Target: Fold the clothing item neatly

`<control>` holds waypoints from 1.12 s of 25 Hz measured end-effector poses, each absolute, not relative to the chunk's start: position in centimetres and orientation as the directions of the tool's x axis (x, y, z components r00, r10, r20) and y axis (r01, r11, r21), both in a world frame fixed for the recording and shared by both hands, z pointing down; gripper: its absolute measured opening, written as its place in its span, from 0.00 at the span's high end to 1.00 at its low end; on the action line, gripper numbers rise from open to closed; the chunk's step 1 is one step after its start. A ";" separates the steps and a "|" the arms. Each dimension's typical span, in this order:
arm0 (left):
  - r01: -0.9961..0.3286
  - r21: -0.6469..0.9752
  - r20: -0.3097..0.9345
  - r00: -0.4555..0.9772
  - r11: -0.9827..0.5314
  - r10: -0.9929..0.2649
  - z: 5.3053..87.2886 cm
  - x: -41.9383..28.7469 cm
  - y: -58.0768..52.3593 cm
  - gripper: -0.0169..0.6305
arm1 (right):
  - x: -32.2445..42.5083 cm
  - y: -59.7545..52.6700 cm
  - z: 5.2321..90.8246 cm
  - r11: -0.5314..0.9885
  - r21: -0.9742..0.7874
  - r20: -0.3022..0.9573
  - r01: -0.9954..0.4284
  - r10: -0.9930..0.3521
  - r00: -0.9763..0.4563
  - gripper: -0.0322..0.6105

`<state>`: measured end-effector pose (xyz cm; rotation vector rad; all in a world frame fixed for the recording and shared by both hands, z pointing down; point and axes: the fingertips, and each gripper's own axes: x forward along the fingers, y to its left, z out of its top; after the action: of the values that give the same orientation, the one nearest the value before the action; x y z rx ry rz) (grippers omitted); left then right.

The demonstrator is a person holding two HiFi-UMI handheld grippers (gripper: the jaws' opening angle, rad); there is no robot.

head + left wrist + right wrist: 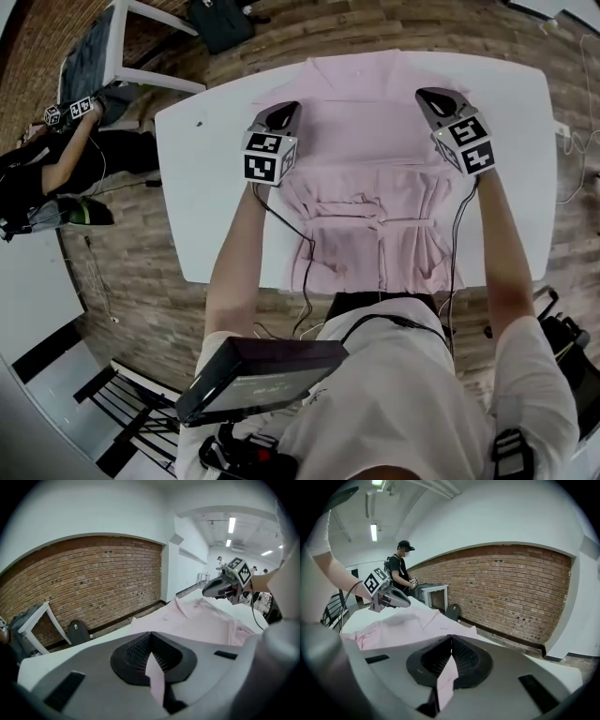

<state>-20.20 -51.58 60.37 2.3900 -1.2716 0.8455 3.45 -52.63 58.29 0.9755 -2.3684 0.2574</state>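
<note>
Pinched a thin bit of pink cloth in the left claw (277,116), shut tight on it. Did the same with the right claw (436,101), shut tight on another bit of the shirt (361,117). Held both claws up over the white table (216,187), side by side and well apart, one by each side of the shirt.

Lay long-ways on the table, from the near edge to the far edge, with the collar (356,67) at the far edge. Pointed both claws that same way, at the far edge. Looked about as near to the collar on the left as on the right, so neither claw led. Probably meant to carry the pinched part forward, over the flat part, toward the collar.

Hung from the claws down to the near edge in soft wrinkles, with a tied band (366,202) across the middle. Looked smooth and flat past the claws, up to the collar. Seemed thin and floppy. Might sag between the claws, or land crooked if one claw got ahead.
</note>
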 end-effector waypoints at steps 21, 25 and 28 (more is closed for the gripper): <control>-0.701 0.185 0.697 0.588 -0.689 -0.410 65.3 -18.4 -63.9 0.82 | 2.9 -62.0 63.3 0.712 0.020 0.589 -0.702 -0.576 -0.567 0.80; -0.693 0.214 0.703 0.598 -0.688 -0.384 65.8 -17.8 -64.1 0.82 | 2.5 -63.1 63.8 0.711 -0.010 0.590 -0.703 -0.563 -0.578 0.79; -0.691 0.244 0.695 0.614 -0.681 -0.374 66.0 -17.4 -64.2 0.82 | 1.9 -63.7 64.4 0.718 -0.049 0.604 -0.695 -0.533 -0.593 0.79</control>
<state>-17.41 -64.20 65.99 2.3417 -0.8394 0.8496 1.90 -63.74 64.36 0.9304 -2.3542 0.3767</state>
